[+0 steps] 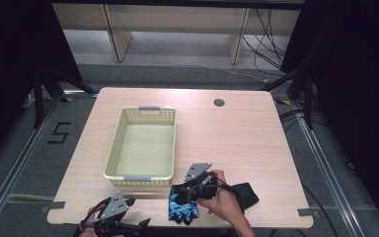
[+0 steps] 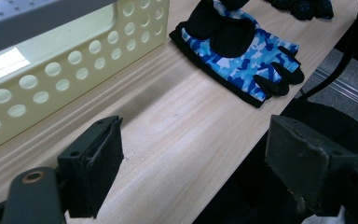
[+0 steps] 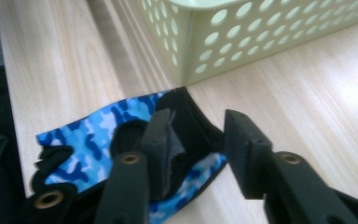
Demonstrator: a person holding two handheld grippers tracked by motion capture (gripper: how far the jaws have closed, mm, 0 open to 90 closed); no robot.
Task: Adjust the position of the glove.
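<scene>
a pale wooden table (image 1: 256, 148) stands on grey floor (image 1: 345, 197), dark curtains (image 1: 355, 44) either side.

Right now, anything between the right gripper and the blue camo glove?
Nothing visible. The right gripper sits directly over the blue camo glove, jaws apart around its black cuff edge. The basket stands just beyond, off the approach.

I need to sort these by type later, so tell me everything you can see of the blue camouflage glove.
The blue camouflage glove is fingerless, of soft fabric with black palm patches, black trim and short black finger stubs. It lies flat near the table's front edge, just off a corner of the pale yellow perforated basket. The right gripper stands over its cuff end with jaws apart.
</scene>
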